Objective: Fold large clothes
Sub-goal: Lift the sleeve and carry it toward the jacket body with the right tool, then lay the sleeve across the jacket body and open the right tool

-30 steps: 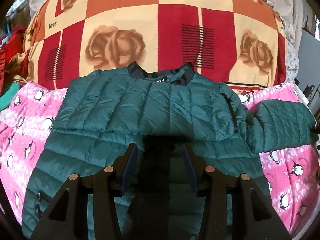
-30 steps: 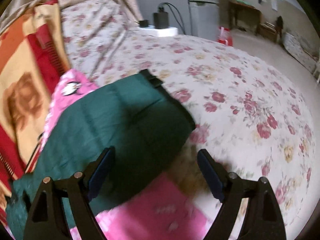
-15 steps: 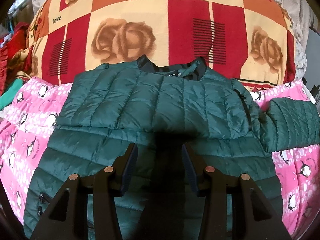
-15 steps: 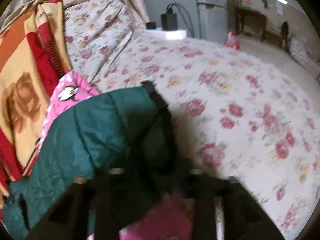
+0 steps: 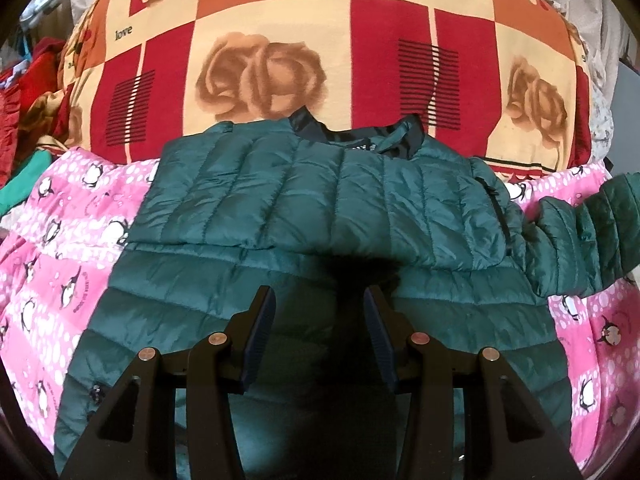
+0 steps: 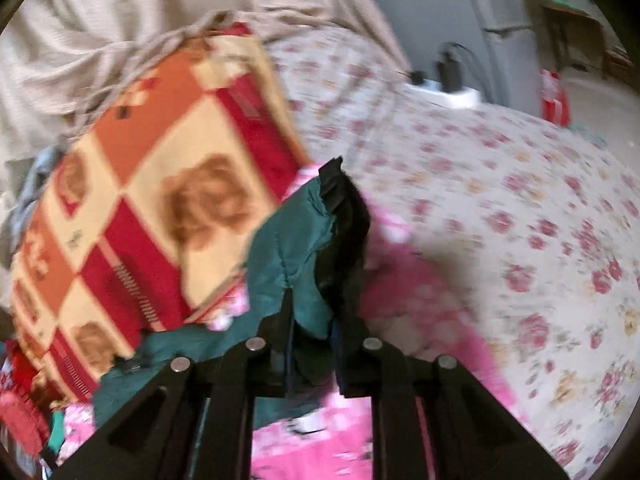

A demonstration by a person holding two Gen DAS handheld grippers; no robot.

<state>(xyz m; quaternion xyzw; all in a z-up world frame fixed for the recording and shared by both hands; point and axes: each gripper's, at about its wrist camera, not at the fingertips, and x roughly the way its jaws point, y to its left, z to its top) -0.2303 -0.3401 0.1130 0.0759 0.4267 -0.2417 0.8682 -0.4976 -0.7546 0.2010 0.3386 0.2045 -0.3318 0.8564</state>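
A teal quilted puffer jacket [image 5: 320,208] lies flat on a pink penguin sheet [image 5: 60,240], collar toward the far side. My left gripper [image 5: 319,300] hovers over the jacket's lower body, its jaws apart with nothing between them. The jacket's right sleeve [image 5: 580,240] lifts off the sheet at the right edge. In the right wrist view, my right gripper [image 6: 312,312] is shut on that sleeve [image 6: 296,248] near its end. The black cuff [image 6: 344,216] sticks up past the fingertips. The picture there is blurred by motion.
A red, orange and cream rose blanket [image 5: 320,40] is piled behind the jacket. A floral bedspread [image 6: 520,200] stretches to the right. A white power strip with a charger [image 6: 448,80] sits at its far edge. Red and green clothes [image 5: 16,100] lie at the left.
My right gripper closed on the sleeve end and lifted it off the bed, swinging left toward the rose blanket. The left gripper drifted slightly forward over the jacket, jaws unchanged.
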